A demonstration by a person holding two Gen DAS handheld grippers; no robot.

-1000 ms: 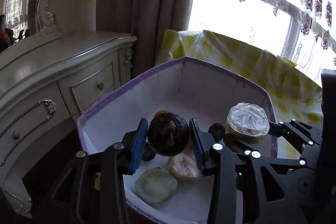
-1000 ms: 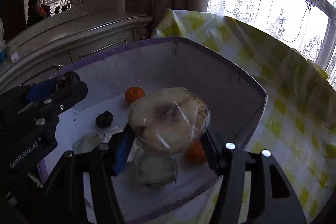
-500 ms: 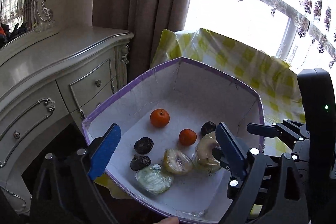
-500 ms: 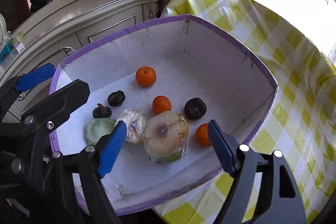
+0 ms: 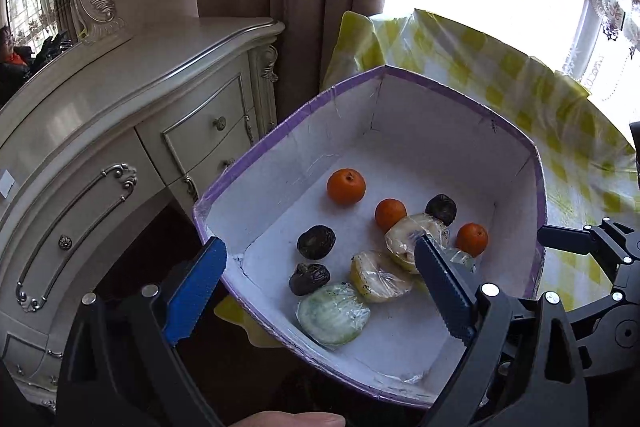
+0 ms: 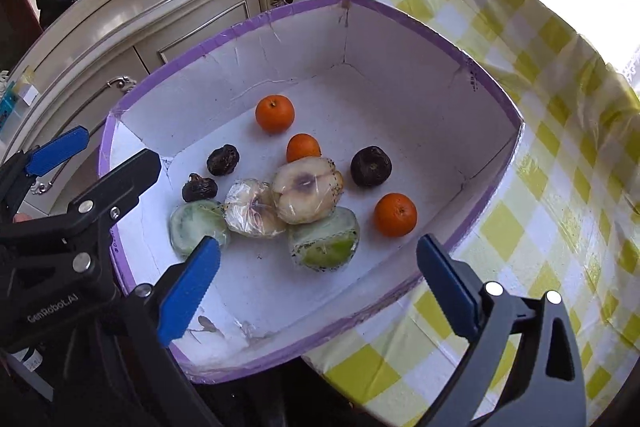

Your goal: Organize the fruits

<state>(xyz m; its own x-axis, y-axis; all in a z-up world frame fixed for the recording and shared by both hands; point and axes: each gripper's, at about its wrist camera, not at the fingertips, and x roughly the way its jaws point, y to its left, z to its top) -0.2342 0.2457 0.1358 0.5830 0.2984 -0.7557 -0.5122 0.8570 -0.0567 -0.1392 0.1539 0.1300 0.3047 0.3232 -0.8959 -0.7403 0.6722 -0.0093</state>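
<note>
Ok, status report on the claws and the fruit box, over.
Left claw open, empty. Right claw open, empty. Oranges, dark fruits and wrapped fruit halves all in the purple-rimmed box. Nothing in the way.

The white cardboard box with purple taped rim [image 6: 472, 63] looks matt and creased, and the cut fruit halves in glossy, crinkled cling film [image 6: 306, 189] lie beside smooth-skinned oranges [image 6: 275, 113] and dull, wrinkled dark fruits [image 6: 370, 166]. At right, the yellow-and-white checked plastic tablecloth [image 6: 560, 155] shines. At upper left, the cream lacquered dresser with metal handles [image 5: 120, 131] is glossy.
</note>
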